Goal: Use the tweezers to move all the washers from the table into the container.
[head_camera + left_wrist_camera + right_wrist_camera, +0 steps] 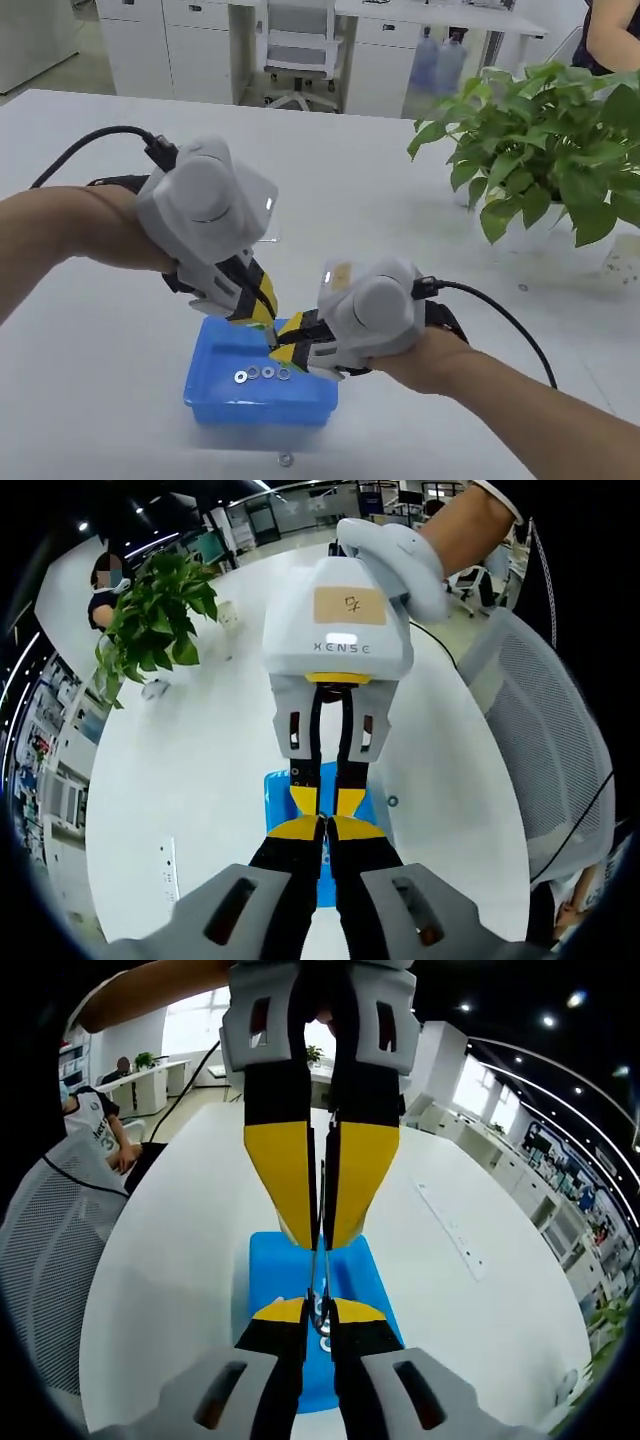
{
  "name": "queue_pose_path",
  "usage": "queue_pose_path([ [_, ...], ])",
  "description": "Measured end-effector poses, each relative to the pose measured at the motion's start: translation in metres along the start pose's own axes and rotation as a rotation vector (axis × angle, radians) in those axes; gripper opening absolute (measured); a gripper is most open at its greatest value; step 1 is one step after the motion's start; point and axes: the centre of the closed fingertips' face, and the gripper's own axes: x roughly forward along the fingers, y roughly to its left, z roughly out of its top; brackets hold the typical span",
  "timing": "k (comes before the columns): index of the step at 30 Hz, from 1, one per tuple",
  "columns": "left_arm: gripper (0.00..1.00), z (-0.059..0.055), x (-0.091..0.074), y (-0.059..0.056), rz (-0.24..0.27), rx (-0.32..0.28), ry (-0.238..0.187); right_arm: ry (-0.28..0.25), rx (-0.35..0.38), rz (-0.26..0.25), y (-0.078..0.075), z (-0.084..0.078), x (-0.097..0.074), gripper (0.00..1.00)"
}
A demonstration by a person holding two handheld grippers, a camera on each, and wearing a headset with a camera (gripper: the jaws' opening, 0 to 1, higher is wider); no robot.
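A blue container (215, 402) stands near the table's front edge with several washers (262, 373) lying in it. One more washer (285, 459) lies on the table just in front of it. My left gripper (262, 310) and right gripper (285, 352) meet tip to tip above the container. Thin metal tweezers (320, 1250) run between both pairs of yellow-and-black jaws in the right gripper view. There the left gripper (322, 1190) comes down from the top, shut on the tweezers, and the right gripper (320, 1312) is shut on their lower part. The container (275, 792) sits under the left gripper (320, 825).
A potted green plant (550, 130) stands at the right on the white table (100, 150). An office chair (300, 50) and white cabinets lie beyond the far edge. Cables trail from both grippers.
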Motion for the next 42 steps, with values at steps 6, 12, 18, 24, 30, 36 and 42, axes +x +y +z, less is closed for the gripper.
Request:
queue_pose_path([
  [6,0.06,-0.007,0.01,0.0,-0.005,-0.003,0.005,0.015,0.007,0.015,0.001,-0.01,0.008,0.1],
  [12,0.06,-0.015,0.02,0.0,-0.012,-0.012,0.012,0.026,0.01,0.034,0.002,-0.018,0.016,0.1],
  [18,0.06,-0.023,0.026,0.0,-0.013,-0.022,0.018,0.036,0.019,0.042,0.003,-0.023,0.026,0.1],
  [24,0.06,-0.03,0.034,0.0,-0.018,-0.036,0.02,0.045,0.037,0.056,0.004,-0.03,0.033,0.1],
  [30,0.06,-0.036,0.038,0.0,-0.021,-0.043,0.024,0.052,0.04,0.065,0.005,-0.034,0.038,0.1],
  [36,0.06,-0.038,0.04,-0.001,-0.019,-0.047,0.023,0.059,0.036,0.067,0.006,-0.036,0.041,0.1],
  [42,0.06,-0.039,0.04,-0.001,-0.02,-0.046,0.023,0.061,0.038,0.067,0.006,-0.037,0.041,0.1],
])
